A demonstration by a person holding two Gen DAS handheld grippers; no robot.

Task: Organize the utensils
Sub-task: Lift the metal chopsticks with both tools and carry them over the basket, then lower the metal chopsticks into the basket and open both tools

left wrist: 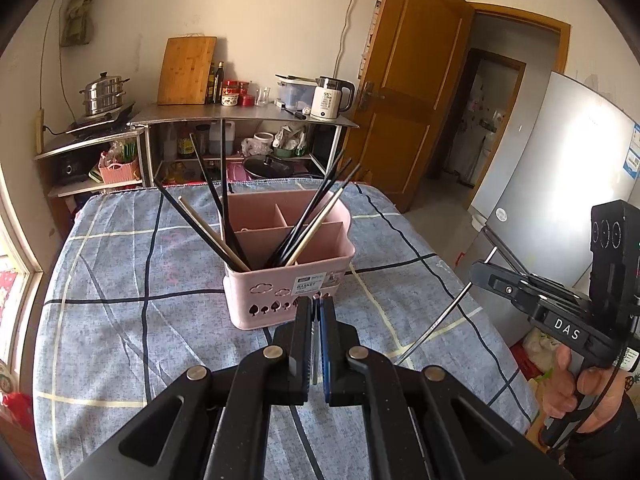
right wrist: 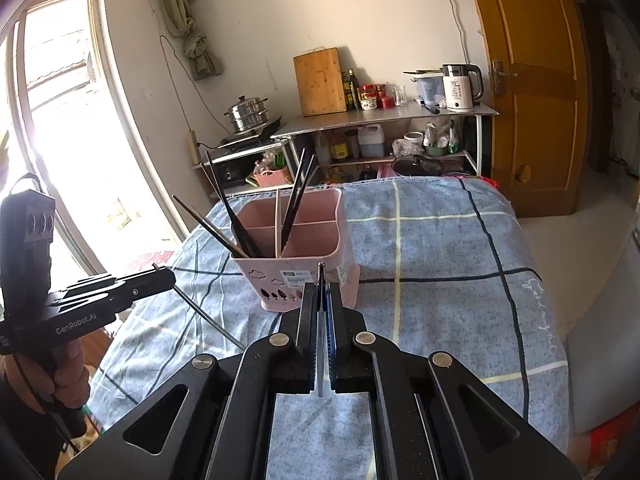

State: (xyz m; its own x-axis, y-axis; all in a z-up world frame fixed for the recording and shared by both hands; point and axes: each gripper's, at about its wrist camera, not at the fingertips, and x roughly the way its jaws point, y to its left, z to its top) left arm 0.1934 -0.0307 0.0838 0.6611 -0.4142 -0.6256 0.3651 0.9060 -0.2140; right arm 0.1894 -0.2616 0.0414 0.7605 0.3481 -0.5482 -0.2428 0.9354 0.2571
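A pink divided basket [left wrist: 280, 304] [right wrist: 348, 248] stands on the blue checked cloth. Several black and pale chopsticks [left wrist: 308, 220] [right wrist: 240, 232] lean out of its near compartments. My left gripper [left wrist: 317, 300] [right wrist: 172, 276] is shut on a thin metal chopstick [right wrist: 208, 316], held above the cloth just short of the basket's front wall. In the left wrist view that stick shows only as a sliver between the pads. My right gripper [right wrist: 322, 286] [left wrist: 476, 272] is shut on a second metal chopstick [left wrist: 436, 322] [right wrist: 320, 276], to the right of the basket.
The cloth-covered table [left wrist: 120, 280] [right wrist: 440, 248] drops off at its right edge. Behind it stands a steel shelf [left wrist: 240, 114] with a kettle [left wrist: 330, 98], a cutting board [left wrist: 186, 70] and jars. A wooden door [left wrist: 408, 80], a fridge [left wrist: 560, 168] and a window [right wrist: 60, 120] surround the table.
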